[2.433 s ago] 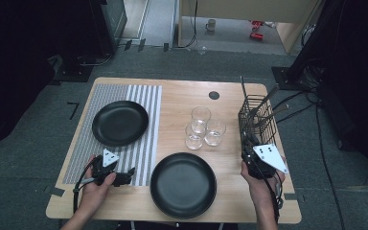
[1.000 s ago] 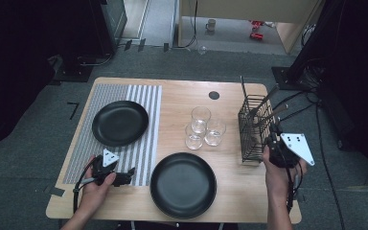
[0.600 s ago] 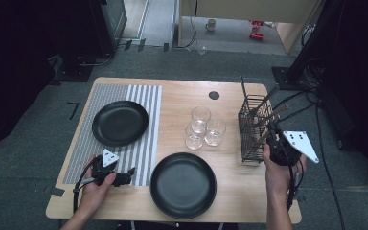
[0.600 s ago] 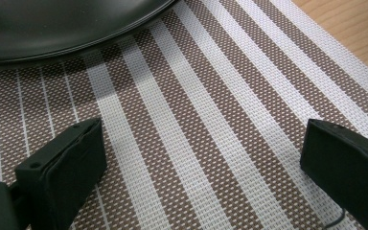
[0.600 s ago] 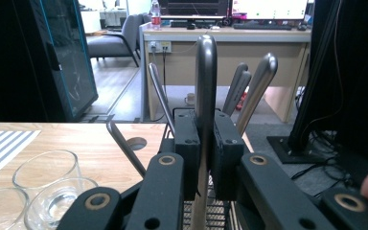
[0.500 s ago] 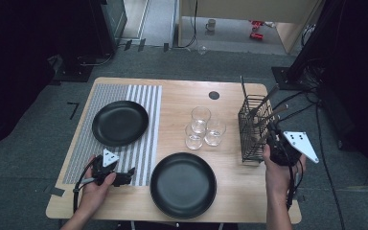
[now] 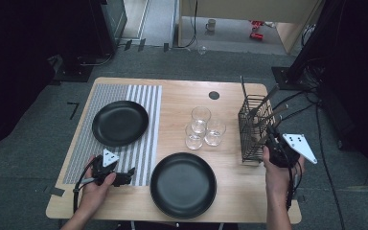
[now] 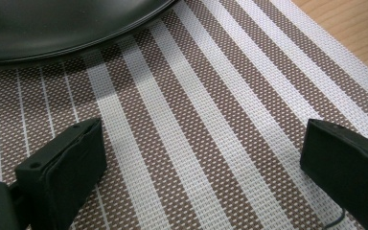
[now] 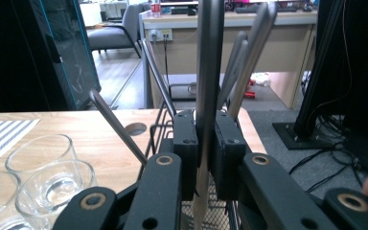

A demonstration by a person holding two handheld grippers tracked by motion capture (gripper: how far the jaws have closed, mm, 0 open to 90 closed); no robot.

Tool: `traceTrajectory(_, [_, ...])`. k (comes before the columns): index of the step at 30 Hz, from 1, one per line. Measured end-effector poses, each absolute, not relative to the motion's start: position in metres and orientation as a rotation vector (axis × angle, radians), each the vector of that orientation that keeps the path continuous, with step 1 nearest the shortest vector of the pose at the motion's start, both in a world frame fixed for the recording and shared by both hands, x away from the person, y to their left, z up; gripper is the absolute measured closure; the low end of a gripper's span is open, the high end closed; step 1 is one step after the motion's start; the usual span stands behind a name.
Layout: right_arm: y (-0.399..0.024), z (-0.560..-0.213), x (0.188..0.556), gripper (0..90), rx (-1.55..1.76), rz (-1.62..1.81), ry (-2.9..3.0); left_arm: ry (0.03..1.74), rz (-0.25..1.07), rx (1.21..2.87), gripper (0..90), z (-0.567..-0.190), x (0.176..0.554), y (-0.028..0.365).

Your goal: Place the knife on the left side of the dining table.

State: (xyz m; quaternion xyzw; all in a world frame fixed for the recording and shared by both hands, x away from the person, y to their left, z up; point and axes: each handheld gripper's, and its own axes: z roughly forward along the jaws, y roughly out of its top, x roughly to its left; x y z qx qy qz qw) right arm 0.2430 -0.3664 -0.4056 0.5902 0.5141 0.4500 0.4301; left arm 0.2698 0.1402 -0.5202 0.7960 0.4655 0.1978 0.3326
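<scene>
the right gripper (image 9: 205,139) is clamped on a metal utensil handle (image 9: 208,57), its two black jaws pressed flat against the handle from either side. the handle stands nearly upright and its lower end runs down into the black wire caddy (image 7: 255,128), which holds several other utensils (image 9: 249,45) leaning at different angles, one thin handle tilting far toward the glasses. in the high view the right gripper (image 7: 274,142) sits just beside the caddy, on its side away from the glasses, with the person's right hand (image 7: 278,165) behind it.

three clear glasses (image 7: 201,127) stand in a tight cluster near the caddy, toward the table's middle. a black plate (image 7: 183,185) lies farther from the caddy, at the near edge of the wooden table (image 7: 182,96). a second black plate (image 7: 120,122) rests on a striped placemat (image 7: 146,98), well apart from the caddy.

the left gripper (image 7: 124,176) rests on the placemat's near end, farthest from the caddy; its jaws stand wide apart with nothing but woven mat (image 8: 211,124) between them.
</scene>
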Motion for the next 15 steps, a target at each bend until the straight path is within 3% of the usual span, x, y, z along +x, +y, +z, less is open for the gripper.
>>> traceTrajectory(15, [-0.37,-0.422,0.246,82.7,1.51,1.132,1.293,1.216,0.517,2.08,1.8,-0.52,0.27,0.14])
